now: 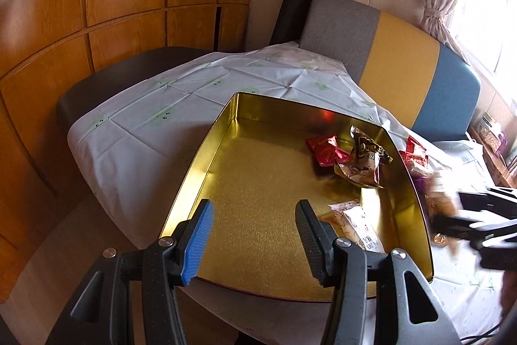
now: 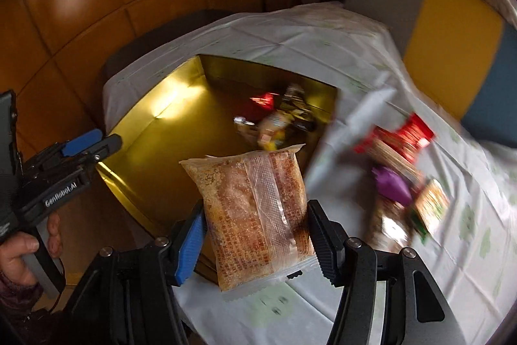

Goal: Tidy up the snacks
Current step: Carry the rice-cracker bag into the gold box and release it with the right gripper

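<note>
A gold tin box [image 1: 258, 202] sits on the white tablecloth; it also shows in the right wrist view [image 2: 155, 131]. Inside lie a red packet [image 1: 326, 149], a brown packet [image 1: 365, 160] and a pale packet [image 1: 355, 225]. My left gripper [image 1: 255, 235] is open and empty over the box's near edge. My right gripper [image 2: 255, 235] is shut on a clear orange-brown snack packet [image 2: 255, 212], held above the table by the box's right corner. The right gripper appears blurred at the right of the left wrist view [image 1: 484, 215].
Loose snacks lie on the cloth right of the box: a red packet [image 2: 400, 138], a purple one [image 2: 391, 186], a green-edged one [image 2: 429, 209]. A grey, yellow and blue chair back [image 1: 397, 67] stands behind the table. Wooden cabinets [image 1: 97, 5] are on the left.
</note>
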`<act>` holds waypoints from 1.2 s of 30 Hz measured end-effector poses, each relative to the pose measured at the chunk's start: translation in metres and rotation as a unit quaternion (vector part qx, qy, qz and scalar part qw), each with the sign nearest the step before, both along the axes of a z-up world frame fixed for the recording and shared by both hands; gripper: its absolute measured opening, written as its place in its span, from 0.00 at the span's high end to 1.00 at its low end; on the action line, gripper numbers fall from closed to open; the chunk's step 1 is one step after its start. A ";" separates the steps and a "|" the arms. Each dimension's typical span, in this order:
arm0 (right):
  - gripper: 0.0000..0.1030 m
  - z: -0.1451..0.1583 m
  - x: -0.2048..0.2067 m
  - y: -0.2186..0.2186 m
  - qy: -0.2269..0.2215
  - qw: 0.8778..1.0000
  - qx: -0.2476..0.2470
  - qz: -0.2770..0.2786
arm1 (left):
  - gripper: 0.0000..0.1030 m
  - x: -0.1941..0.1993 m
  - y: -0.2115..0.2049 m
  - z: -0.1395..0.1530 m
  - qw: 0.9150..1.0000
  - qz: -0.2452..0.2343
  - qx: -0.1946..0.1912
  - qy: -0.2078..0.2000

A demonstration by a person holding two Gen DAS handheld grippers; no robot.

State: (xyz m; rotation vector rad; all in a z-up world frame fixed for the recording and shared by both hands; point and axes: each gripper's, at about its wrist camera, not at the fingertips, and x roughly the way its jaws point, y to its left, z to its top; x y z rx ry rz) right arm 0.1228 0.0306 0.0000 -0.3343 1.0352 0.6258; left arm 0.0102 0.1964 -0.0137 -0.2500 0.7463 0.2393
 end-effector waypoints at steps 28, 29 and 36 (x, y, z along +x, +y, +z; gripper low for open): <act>0.29 -0.011 0.000 -0.036 -0.009 0.998 0.030 -0.046 | 0.48 -0.002 -0.010 0.000 1.000 -0.017 0.004 -0.004; 0.28 -0.008 -0.001 -0.046 -0.014 0.998 0.034 -0.058 | 0.48 -0.001 -0.011 0.000 1.000 -0.021 0.002 -0.003; 0.24 -0.004 0.003 -0.121 -0.025 0.988 0.038 -0.147 | 0.48 0.003 -0.025 0.001 0.999 -0.046 0.007 0.013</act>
